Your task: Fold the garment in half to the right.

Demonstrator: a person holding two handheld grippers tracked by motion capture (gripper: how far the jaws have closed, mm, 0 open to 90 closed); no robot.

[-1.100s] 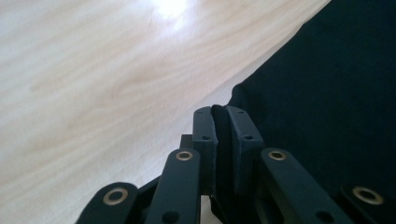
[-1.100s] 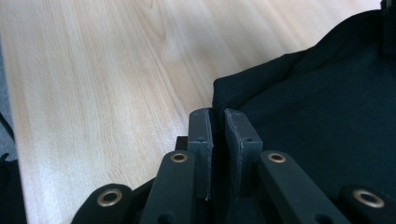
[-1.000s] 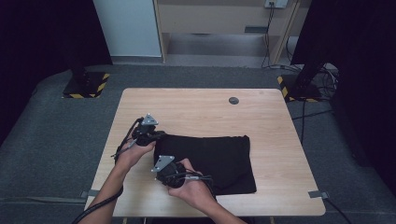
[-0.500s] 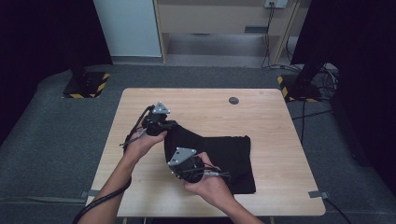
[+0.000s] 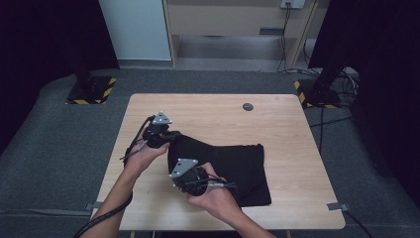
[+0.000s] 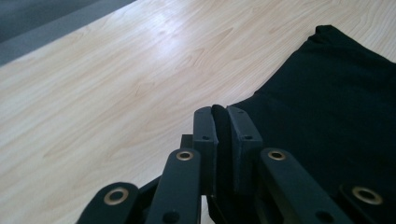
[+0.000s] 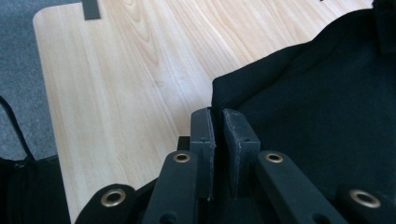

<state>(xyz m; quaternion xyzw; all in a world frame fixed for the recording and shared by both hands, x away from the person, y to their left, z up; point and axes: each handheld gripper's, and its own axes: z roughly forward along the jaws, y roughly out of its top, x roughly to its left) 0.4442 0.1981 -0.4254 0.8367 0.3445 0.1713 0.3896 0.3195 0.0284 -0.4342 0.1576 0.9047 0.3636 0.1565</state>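
So compared with a second back, both my tongs are higher and further toward the far side of the counter [image 5: 297, 198], and the left edge of the black cloth [image 5: 237, 168] has come up off the wood with them; before it lay flat. Rest of the cloth still sits on the counter's near-right half. Counter's light wood, with a small dark disc [image 5: 247, 106] near its far edge, grey carpet all around, dark curtains at the sides. My left tongs [image 6: 226, 116] are pinched tight on the cloth's far-left corner, right tongs [image 7: 217, 119] clamped on its near-left corner, both forearms angled in from the counter's near edge.
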